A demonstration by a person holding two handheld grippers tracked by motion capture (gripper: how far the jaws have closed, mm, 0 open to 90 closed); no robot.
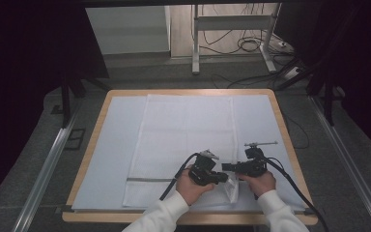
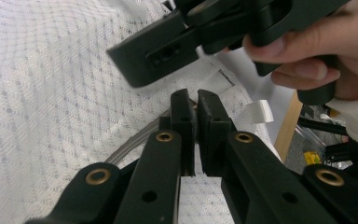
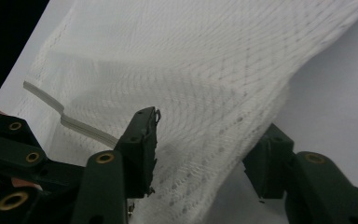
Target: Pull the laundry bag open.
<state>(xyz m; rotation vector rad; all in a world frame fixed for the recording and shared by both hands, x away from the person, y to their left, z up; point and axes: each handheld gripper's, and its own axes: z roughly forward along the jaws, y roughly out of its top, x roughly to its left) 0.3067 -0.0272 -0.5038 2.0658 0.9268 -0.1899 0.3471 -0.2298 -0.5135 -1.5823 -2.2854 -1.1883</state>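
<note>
A white mesh-weave towel (image 1: pixel 183 140) with a grey stripe (image 1: pixel 149 180) near its front end lies along the middle of the table. Its front right corner is lifted off the surface. My left gripper (image 1: pixel 225 178) points right at that corner, and in the left gripper view (image 2: pixel 196 100) its jaws stand pressed together on the towel's (image 2: pixel 51 93) edge. My right gripper (image 1: pixel 223 167) points left just behind it. In the right gripper view (image 3: pixel 205 149) its jaws stand apart, with the raised towel (image 3: pixel 191 70) edge hanging between them and touching neither pad firmly.
A pale sheet (image 1: pixel 111 145) covers the wooden table (image 1: pixel 91 140), whose front edge runs just under my hands. Metal rails (image 1: pixel 48 164) flank the table on the floor. Beyond it stand a desk frame (image 1: pixel 195 43) and loose cables (image 1: pixel 249 46).
</note>
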